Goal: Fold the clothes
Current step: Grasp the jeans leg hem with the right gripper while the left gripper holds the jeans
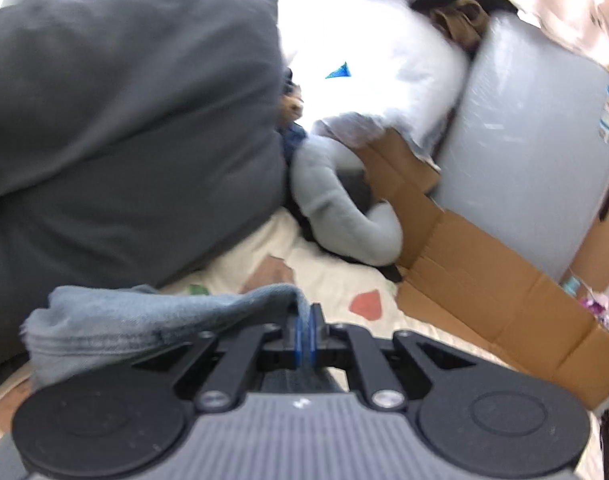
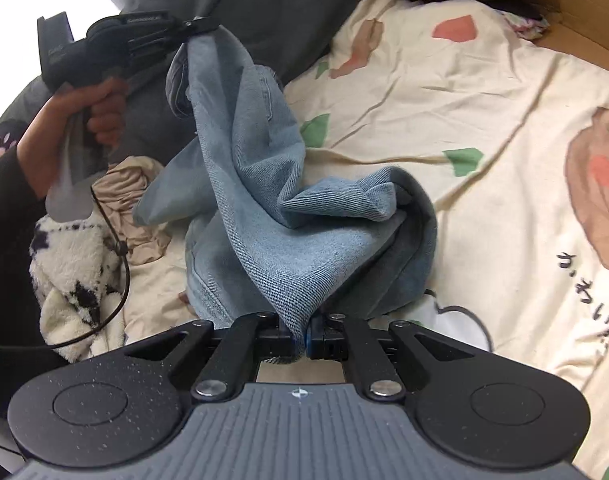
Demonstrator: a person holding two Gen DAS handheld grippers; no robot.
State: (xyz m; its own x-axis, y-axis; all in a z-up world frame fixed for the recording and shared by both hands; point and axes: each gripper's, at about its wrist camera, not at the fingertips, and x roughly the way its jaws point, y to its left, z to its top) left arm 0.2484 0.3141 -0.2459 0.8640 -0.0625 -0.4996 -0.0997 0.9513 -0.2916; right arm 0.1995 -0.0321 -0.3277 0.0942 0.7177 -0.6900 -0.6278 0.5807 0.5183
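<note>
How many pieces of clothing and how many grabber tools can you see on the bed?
Blue denim garment: 1
Beige garment: 1
Black-and-white fleece: 1
Grippers: 2, left gripper and right gripper
Total: 5

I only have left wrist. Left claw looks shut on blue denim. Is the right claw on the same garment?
Observer: Yes. The right claw is shut on the same jeans, pinching a fold.
Operator: Is the garment off the bed?
Observer: Partly. It hangs from the left claw, but its bulk is bunched on the cream printed sheet.
Operator: Anything else nearby?
Observer: A beige garment and a black-and-white fleece lie under the hand holding the left claw.
</note>
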